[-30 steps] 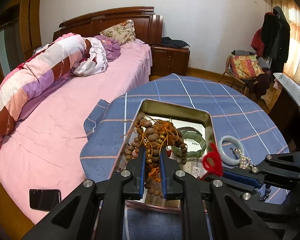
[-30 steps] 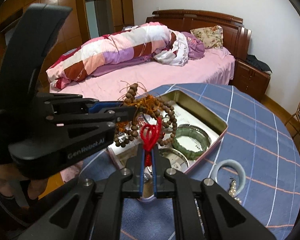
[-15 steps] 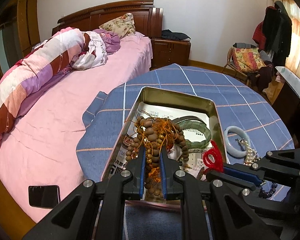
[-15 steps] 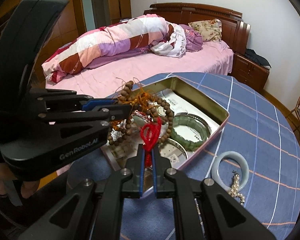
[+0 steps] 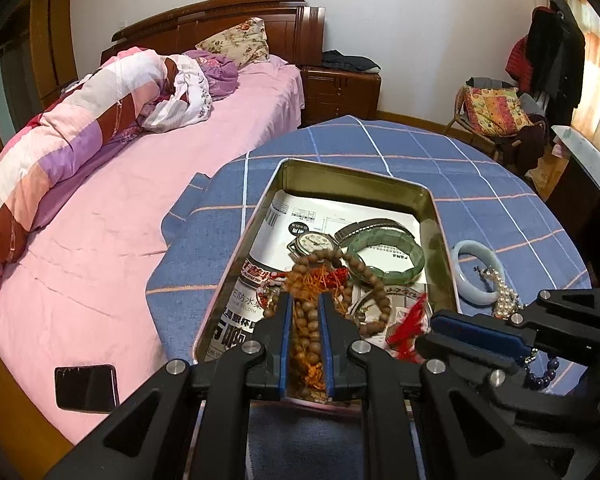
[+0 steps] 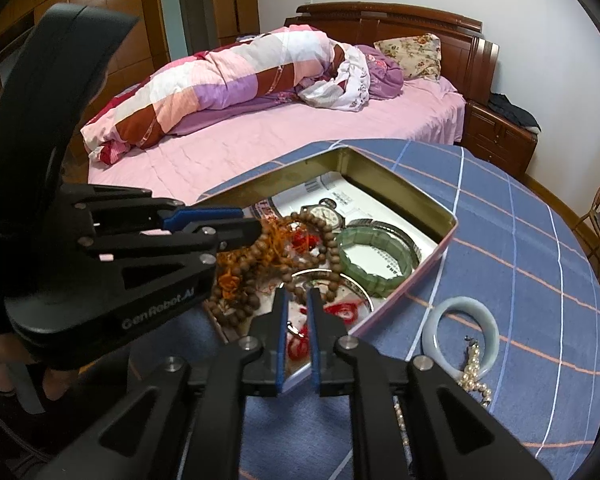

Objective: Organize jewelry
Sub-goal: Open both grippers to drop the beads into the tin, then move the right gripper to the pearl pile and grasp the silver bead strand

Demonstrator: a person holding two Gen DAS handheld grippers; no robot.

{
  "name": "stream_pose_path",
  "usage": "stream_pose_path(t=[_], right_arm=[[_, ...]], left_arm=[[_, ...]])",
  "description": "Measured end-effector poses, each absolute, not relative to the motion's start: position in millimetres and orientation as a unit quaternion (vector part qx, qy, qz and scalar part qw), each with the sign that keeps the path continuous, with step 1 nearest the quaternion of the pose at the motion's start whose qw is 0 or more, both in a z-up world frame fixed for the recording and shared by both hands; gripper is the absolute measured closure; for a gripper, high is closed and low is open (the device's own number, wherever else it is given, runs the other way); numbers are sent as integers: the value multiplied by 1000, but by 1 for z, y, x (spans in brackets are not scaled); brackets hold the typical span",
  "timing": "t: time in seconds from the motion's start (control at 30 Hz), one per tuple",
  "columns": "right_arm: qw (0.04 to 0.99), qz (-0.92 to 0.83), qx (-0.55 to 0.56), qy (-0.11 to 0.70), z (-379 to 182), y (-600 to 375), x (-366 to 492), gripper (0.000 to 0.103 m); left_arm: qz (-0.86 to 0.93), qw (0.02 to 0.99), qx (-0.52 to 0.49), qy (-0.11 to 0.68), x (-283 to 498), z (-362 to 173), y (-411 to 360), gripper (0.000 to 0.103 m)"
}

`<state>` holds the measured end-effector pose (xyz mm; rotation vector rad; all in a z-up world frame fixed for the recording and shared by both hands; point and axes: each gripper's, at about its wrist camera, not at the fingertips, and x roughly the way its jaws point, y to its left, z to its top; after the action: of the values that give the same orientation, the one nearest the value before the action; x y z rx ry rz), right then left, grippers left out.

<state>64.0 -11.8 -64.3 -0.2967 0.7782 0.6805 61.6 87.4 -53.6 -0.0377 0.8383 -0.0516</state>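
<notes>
A metal tin (image 5: 352, 178) (image 6: 404, 196) lined with printed paper sits on the blue checked tablecloth. A string of brown wooden beads with orange tassels (image 5: 332, 276) (image 6: 268, 248) lies in it, partly between my left gripper's (image 5: 305, 300) fingers, which are slightly parted. My right gripper (image 6: 297, 295) is slightly parted around a red knotted cord (image 6: 342, 310) (image 5: 410, 322) resting in the tin. A green bracelet (image 5: 384, 254) (image 6: 374, 258) and a watch (image 5: 314, 242) (image 6: 326, 214) also lie in the tin.
A pale jade bangle (image 5: 476, 270) (image 6: 460, 332), pearls (image 6: 474, 372) and dark blue beads (image 5: 542, 376) lie on the cloth right of the tin. A pink bed (image 5: 120, 200) adjoins the table at left, with a phone (image 5: 86, 388) on it.
Both grippers came down into the tin. The wooden beads and red cord, held up before, now rest on the tin floor, and both jaws have loosened.
</notes>
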Motion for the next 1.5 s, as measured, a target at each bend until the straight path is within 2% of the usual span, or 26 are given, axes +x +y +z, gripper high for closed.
stream_pose_path(t=[0.03, 0.07, 0.1, 0.13, 0.2, 0.6, 0.67, 0.9, 0.97, 1.2, 1.37, 1.5], right_arm=[[859, 324, -141, 370, -64, -12, 65, 72], [859, 324, -140, 370, -64, -12, 65, 53], [861, 326, -137, 366, -63, -13, 64, 46], [863, 325, -136, 362, -62, -15, 63, 42], [865, 322, -136, 361, -62, -16, 63, 42], [868, 315, -132, 361, -61, -24, 65, 38], [869, 314, -130, 359, -60, -29, 63, 34], [883, 279, -117, 359, -56, -72, 65, 31], [888, 265, -112, 359, -56, -84, 66, 26], [898, 210, -96, 375, -64, -142, 56, 22], [895, 190, -89, 393, -77, -172, 40, 13], [891, 191, -88, 403, -85, -181, 29, 10]], left_arm=[[-25, 914, -22, 405, 62, -52, 89, 90], [-24, 914, -24, 405, 61, -52, 88, 88], [-23, 915, -27, 403, 61, -50, 89, 77], [-20, 916, -28, 400, 60, -49, 90, 58], [-9, 922, -30, 386, 58, -46, 91, 36], [11, 919, -40, 391, 61, -49, 101, 35], [16, 920, -41, 390, 60, -48, 103, 35], [20, 920, -32, 390, 59, -50, 96, 35], [19, 919, -27, 393, 59, -52, 91, 35], [9, 920, -12, 390, 52, -47, 70, 35], [-5, 922, 7, 386, 44, -42, 47, 30], [-21, 923, 21, 383, 38, -40, 29, 29]])
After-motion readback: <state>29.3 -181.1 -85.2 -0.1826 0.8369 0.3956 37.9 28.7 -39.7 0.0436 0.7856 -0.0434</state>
